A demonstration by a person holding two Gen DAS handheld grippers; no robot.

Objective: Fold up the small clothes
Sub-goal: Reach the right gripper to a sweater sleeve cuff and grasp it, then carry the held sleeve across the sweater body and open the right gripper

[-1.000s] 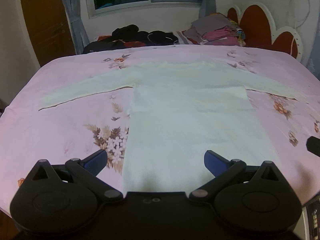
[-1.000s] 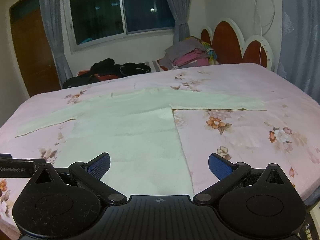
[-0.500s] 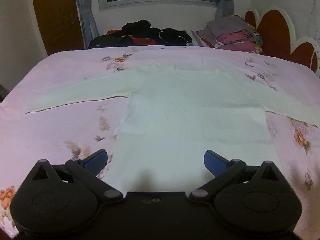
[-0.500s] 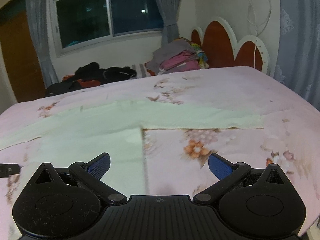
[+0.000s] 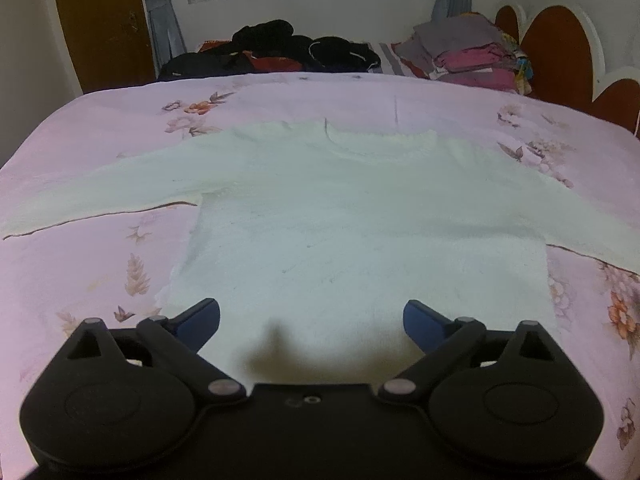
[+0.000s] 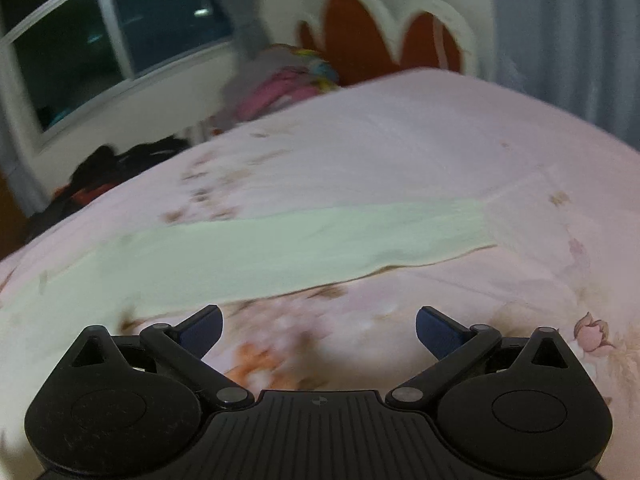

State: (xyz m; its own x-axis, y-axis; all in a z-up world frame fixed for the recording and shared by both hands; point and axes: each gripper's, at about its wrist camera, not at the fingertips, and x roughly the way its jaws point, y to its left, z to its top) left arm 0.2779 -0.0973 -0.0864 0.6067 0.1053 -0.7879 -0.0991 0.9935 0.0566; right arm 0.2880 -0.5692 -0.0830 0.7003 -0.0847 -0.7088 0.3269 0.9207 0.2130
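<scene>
A pale white long-sleeved top lies flat on the pink flowered bedspread, sleeves spread to both sides and its lower part folded up. My left gripper hovers over the near edge of the top's body; its jaws stand wide, are closing slightly and hold nothing. In the blurred right wrist view, the top's right sleeve stretches across the bedspread to its cuff. My right gripper hangs open and empty over bare bedspread just in front of that sleeve.
Dark clothes are heaped at the far side of the bed, and a stack of folded garments sits at the far right by the scalloped headboard. A window and curtains stand behind.
Both grippers have moved lower and closer to the bed. The left one shifted towards the top's middle. The right one swung right, from the body's edge to in front of the right sleeve.
</scene>
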